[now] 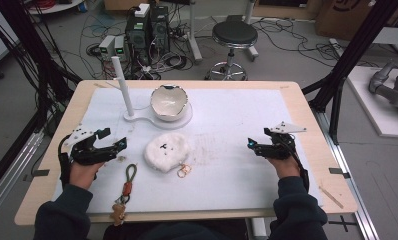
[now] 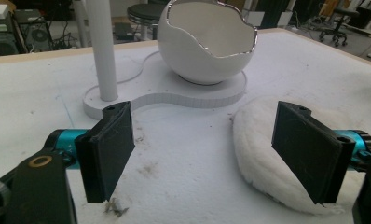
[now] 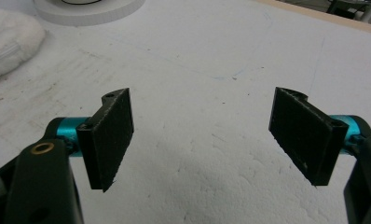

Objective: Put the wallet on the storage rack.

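The left gripper [image 1: 118, 144] hovers with jaws spread, empty; the one white fluffy pad [image 1: 166, 151] lies just to its right, near its tips. To grip well, I judge it should slide right and close on the pad's edge. Beyond stands one eggshell-shaped bowl [image 1: 169, 101] on its white stand [image 1: 137, 118]. The right gripper [image 1: 253, 145], spread too, waits well apart.
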Demonstrator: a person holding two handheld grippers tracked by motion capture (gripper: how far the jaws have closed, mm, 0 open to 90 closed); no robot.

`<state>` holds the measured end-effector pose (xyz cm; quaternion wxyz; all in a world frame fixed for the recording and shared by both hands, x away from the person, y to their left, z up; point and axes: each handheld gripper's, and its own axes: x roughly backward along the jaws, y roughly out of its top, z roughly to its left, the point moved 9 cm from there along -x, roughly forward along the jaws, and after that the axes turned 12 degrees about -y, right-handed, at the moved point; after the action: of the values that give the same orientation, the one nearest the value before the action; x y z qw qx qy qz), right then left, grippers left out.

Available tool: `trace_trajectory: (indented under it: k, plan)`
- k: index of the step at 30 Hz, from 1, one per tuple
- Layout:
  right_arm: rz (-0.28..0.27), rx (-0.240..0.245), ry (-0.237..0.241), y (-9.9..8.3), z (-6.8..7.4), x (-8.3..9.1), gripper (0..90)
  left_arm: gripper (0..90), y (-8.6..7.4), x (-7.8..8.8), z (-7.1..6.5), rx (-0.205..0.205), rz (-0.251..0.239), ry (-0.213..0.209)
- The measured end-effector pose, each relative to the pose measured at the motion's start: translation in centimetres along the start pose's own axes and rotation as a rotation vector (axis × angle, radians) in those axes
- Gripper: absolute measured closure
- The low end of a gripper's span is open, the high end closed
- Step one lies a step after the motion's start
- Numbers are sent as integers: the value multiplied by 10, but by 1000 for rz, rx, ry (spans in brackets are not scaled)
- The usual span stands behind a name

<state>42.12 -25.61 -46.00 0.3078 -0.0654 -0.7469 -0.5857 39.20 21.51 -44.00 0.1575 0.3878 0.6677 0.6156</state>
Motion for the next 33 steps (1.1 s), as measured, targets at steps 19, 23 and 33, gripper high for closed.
trace_trajectory:
  k: [19,23,33]
  plan:
    - [14,0,25,-4,8,1,221,308,-36,-64,-40,54,313,-112]
    - [9,10,37,-1,16,2,221,309,-44,-70,-45,66,365,-123]
    - [22,34,85,1,33,-8,224,552,-51,-81,-46,117,409,-117]
